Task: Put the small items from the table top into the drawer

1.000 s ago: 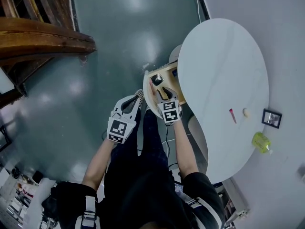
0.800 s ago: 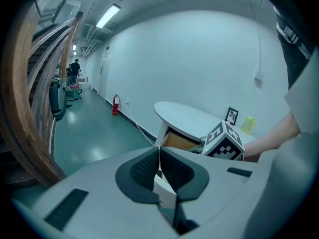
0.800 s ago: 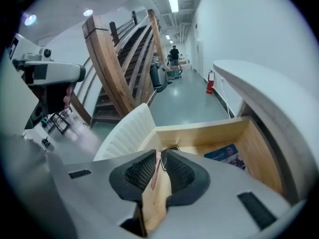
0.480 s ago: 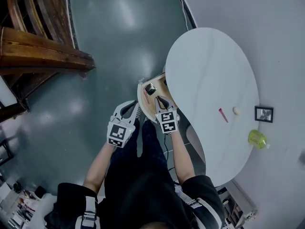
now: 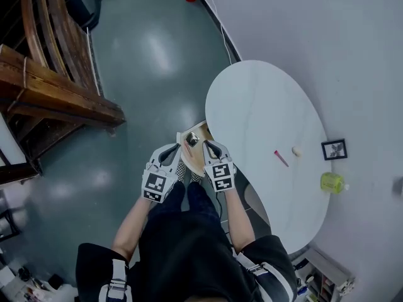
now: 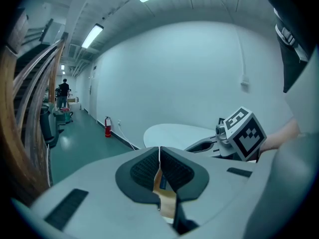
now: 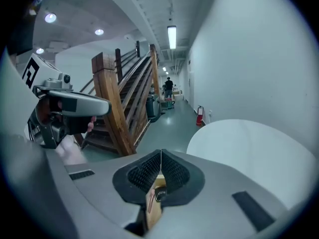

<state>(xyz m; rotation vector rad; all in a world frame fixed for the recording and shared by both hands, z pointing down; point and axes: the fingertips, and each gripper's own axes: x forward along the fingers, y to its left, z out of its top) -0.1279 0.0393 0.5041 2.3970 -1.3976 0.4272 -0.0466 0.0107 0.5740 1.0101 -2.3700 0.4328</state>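
Side by side above the drawer (image 5: pixel 194 154), tilted slightly downward: left gripper (image 5: pixel 177 148) pinched together, empty; right gripper (image 5: pixel 208 145) just closed, also empty.

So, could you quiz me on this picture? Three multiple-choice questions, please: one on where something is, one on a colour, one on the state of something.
1. Where does the pink stick lie?
A. on the floor
B. on the white table, beside a small cream lump
C. on the wooden stairs

2. What colour is the bottle?
A. yellow-green
B. blue
C. black

3. The drawer is:
A. pushed shut
B. lying upside down
C. pulled open, with a dark thing in it

Answers:
1 B: the stick shows on the white top, right next to the lump.
2 A: the bottle is a bright yellow-green.
3 C: the drawer's pale inside sticks out past the table's edge.
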